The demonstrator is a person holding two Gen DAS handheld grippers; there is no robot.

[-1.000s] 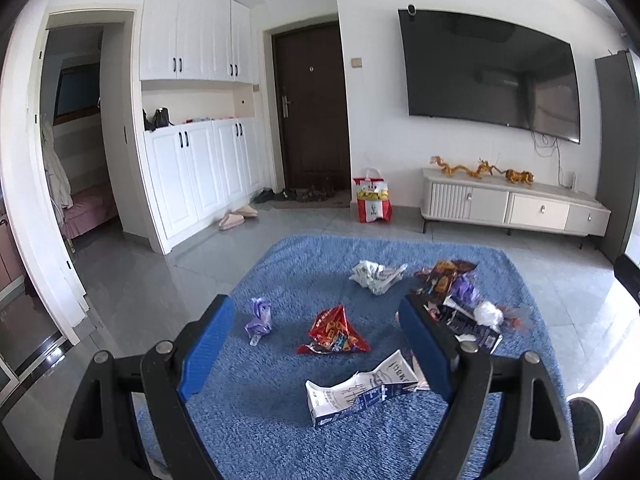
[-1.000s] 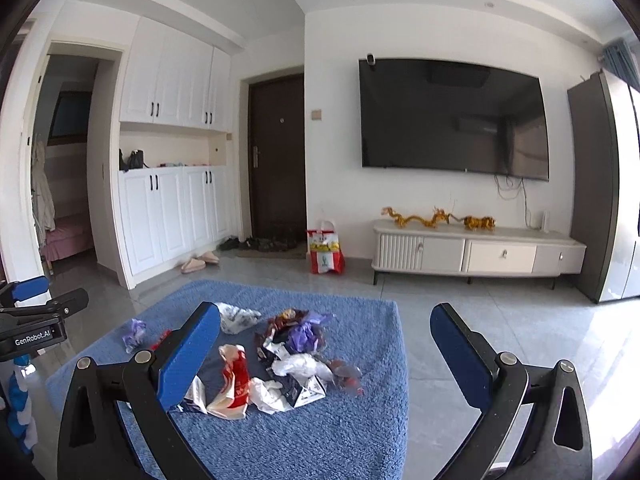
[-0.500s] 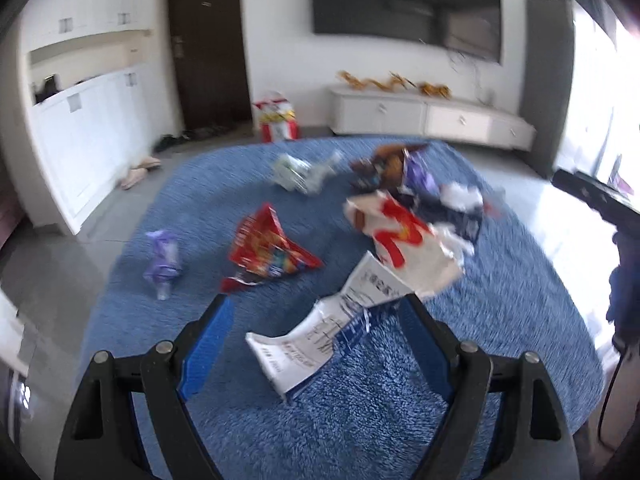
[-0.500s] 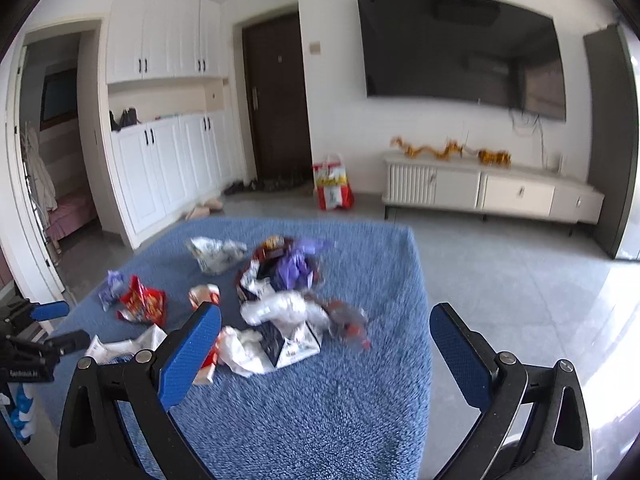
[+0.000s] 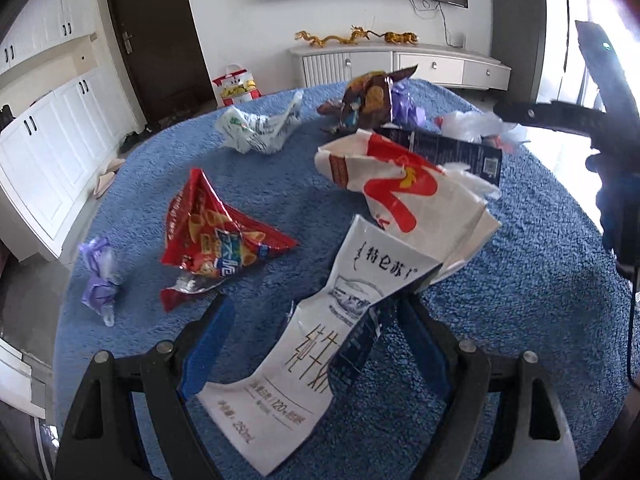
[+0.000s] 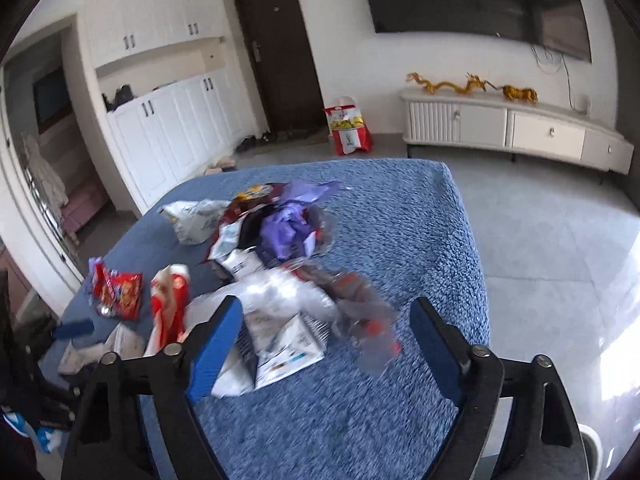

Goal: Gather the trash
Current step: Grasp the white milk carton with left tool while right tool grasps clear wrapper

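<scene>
Trash lies scattered on a blue shaggy surface [image 5: 520,300]. My left gripper [image 5: 316,340] is open, low over a flattened white milk carton [image 5: 304,360] that lies between its fingers, pads not pressing it. Beyond are a red snack bag [image 5: 212,240], a white-and-red paper bag [image 5: 400,192] and a purple wrapper [image 5: 100,276]. My right gripper [image 6: 326,340] is open and its jaws are closing. Crumpled clear plastic [image 6: 288,296] and a white packet [image 6: 288,352] lie between them, not gripped. A purple bag [image 6: 288,228] tops the heap behind.
The blue surface [image 6: 400,220] ends at an edge on the right, with grey floor beyond. A white TV cabinet [image 6: 520,128] and a red-and-white bag [image 6: 348,128] stand by the far wall. The right tool's black frame [image 5: 560,116] reaches in over the heap.
Both grippers tipped downward and came closer to the trash. The milk carton now lies between the left fingers. The right jaws have narrowed over the clear plastic and white packet.
</scene>
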